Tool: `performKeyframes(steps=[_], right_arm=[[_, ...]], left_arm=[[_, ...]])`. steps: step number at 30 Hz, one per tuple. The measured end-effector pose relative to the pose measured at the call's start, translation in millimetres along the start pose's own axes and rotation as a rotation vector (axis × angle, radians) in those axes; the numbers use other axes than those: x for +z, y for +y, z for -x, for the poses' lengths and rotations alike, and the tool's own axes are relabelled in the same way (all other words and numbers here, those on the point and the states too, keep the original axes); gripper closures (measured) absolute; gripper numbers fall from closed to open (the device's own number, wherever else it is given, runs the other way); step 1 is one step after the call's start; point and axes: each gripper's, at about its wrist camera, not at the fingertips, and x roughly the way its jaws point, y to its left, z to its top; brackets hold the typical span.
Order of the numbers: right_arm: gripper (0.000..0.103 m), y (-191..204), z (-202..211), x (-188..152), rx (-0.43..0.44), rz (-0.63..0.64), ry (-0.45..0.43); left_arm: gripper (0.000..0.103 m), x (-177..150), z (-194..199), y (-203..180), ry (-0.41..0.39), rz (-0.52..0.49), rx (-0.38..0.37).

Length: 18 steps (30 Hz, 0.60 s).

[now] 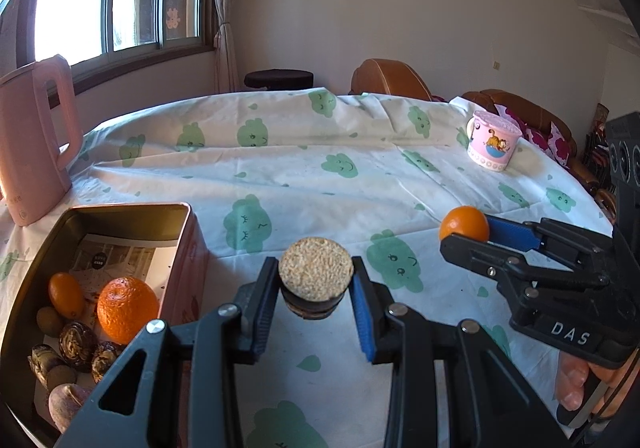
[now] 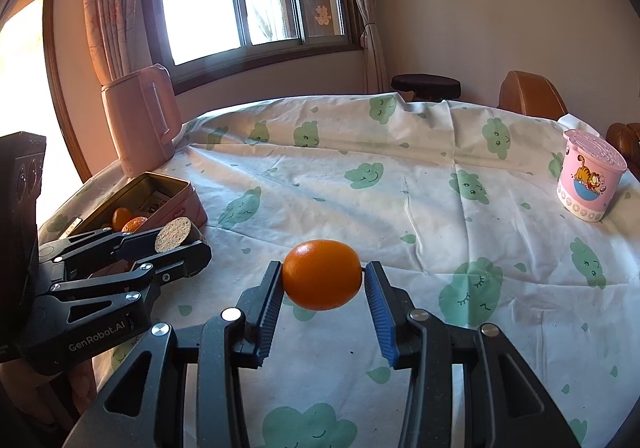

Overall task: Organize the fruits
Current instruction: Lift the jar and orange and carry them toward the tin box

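Observation:
My left gripper [image 1: 315, 268] is shut on a round piece with a tan, grainy top and a dark underside [image 1: 316, 262], held just above the cloth beside the open pink tin [image 1: 132, 208]. The tin holds a large orange [image 1: 127, 308], a small orange fruit [image 1: 66, 294] and several dark brown fruits [image 1: 78, 344]. My right gripper [image 2: 323, 273] is shut on a small orange [image 2: 322, 276], lifted over the middle of the table. The left wrist view shows that gripper [image 1: 470, 234] at right with the orange [image 1: 464, 222]. The right wrist view shows the left gripper [image 2: 180, 242] next to the tin [image 2: 188, 204].
A pink kettle [image 1: 36, 140] stands behind the tin at the table's left edge. A pink cartoon cup with a lid [image 2: 590, 180] sits at the far right. A white cloth with green cloud prints [image 1: 320, 168] covers the table; brown sofas and a dark stool lie beyond.

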Motion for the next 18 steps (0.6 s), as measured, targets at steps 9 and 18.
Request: performKeyframes(steps=[9, 18], right_arm=[[0.059, 9.4, 10.8, -1.0, -0.019, 0.050, -0.067], [0.059, 12.4, 19.0, -2.5, -0.026, 0.071, -0.112]], left_arm=[[0.066, -0.8, 11.4, -1.3, -0.063, -0.007, 0.021], [0.066, -2.7, 18.5, -1.7, -0.102, -0.006, 0.036]])
